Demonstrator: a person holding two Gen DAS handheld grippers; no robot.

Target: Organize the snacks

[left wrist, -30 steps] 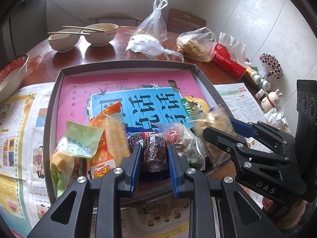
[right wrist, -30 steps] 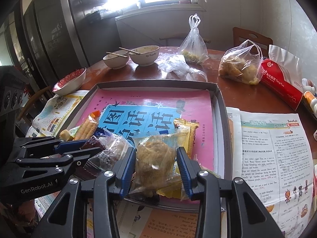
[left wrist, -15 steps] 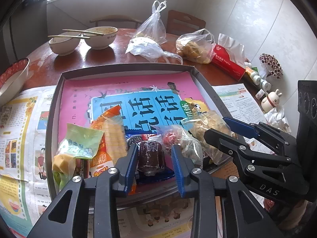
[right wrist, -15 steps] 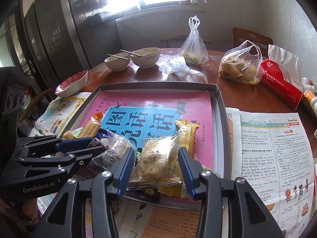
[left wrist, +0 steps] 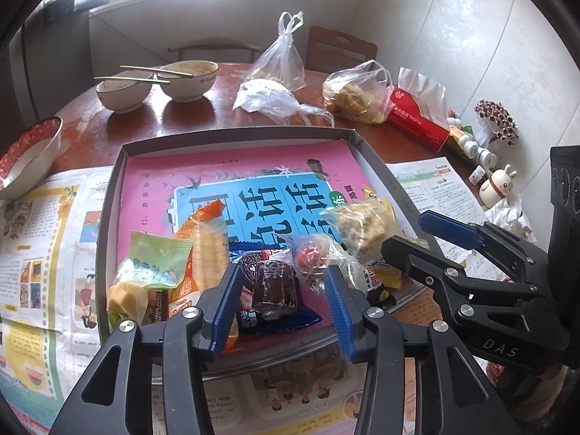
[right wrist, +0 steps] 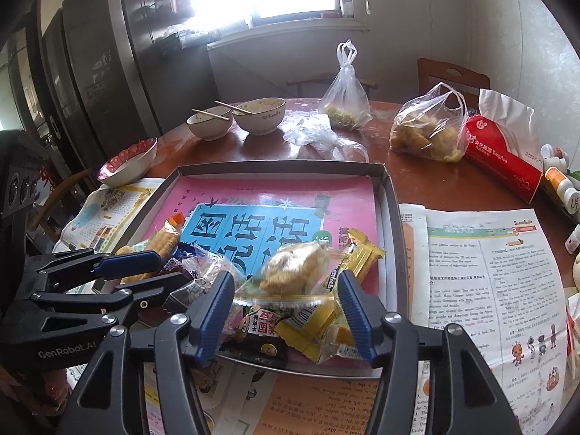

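A grey tray (left wrist: pixel 108 195) with a pink and blue liner holds a heap of snacks at its near edge. In the left wrist view my left gripper (left wrist: pixel 281 290) is open around a dark brown wrapped cake (left wrist: pixel 275 284), which lies on a blue packet. Beside it lie a green packet (left wrist: pixel 152 259) and an orange corn-stick bag (left wrist: pixel 208 250). In the right wrist view my right gripper (right wrist: pixel 284 299) is open, and a clear bag of puffed rice cake (right wrist: pixel 293 268) lies between its fingers on yellow packets (right wrist: pixel 359 253). The tray (right wrist: pixel 393 217) shows there too.
Newspaper sheets (right wrist: pixel 489 272) lie under and beside the tray. At the back of the brown table stand two bowls with chopsticks (left wrist: pixel 156 81), plastic bags of food (left wrist: pixel 357 94), a red tissue pack (left wrist: pixel 417 119) and small bottles (left wrist: pixel 475 148). A red-rimmed bowl (left wrist: pixel 25 152) sits far left.
Both grippers have opened and drawn back. The left let go of the brown cake and the right let go of the rice cake bag; both now lie in the tray.
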